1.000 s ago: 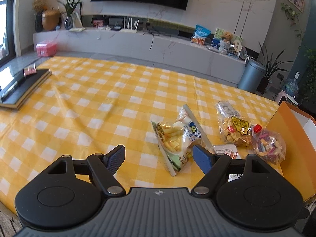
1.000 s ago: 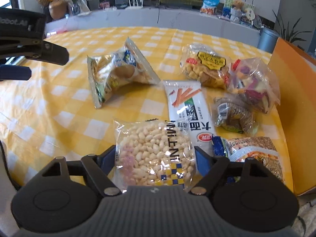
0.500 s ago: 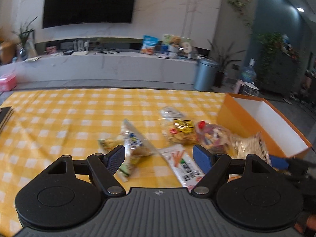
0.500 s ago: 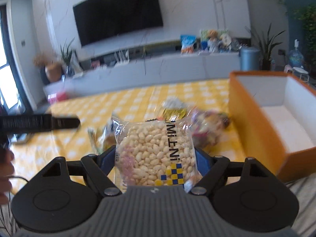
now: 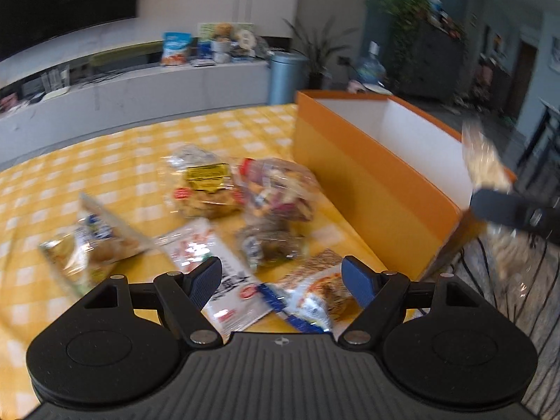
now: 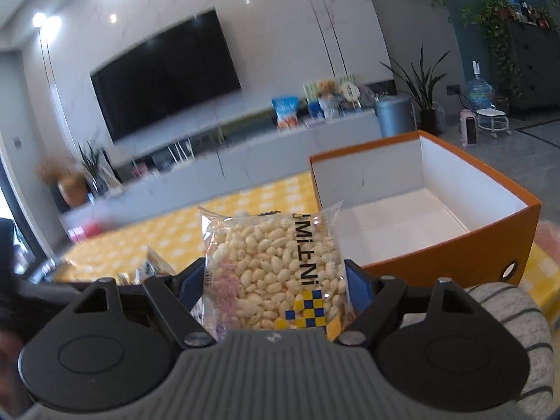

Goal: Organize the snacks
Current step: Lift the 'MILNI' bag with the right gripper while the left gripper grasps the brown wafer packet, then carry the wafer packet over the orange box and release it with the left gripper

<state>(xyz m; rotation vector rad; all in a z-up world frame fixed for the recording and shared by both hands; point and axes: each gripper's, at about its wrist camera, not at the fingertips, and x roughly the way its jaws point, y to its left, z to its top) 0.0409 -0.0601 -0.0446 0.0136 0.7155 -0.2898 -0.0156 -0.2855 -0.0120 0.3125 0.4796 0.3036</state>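
Right claw (image 6: 274, 280) grips puffed-rice packet (image 6: 273, 269) beside orange box (image 6: 451, 262).

The left tool (image 5: 281, 281) hangs wide apart and empty over blurred snack packets (image 5: 206, 192) on the yellow checked table (image 5: 105, 161). An orange box (image 5: 371, 182) stands just beside them, its white inside bare.

The left gripper (image 5: 281, 276) points downward, jaws wide and empty. The right gripper (image 6: 274, 281), at its three o'clock, stays clamped on a load.

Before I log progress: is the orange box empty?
Empty as far as visible: the orange box shows only bare white floor and walls.
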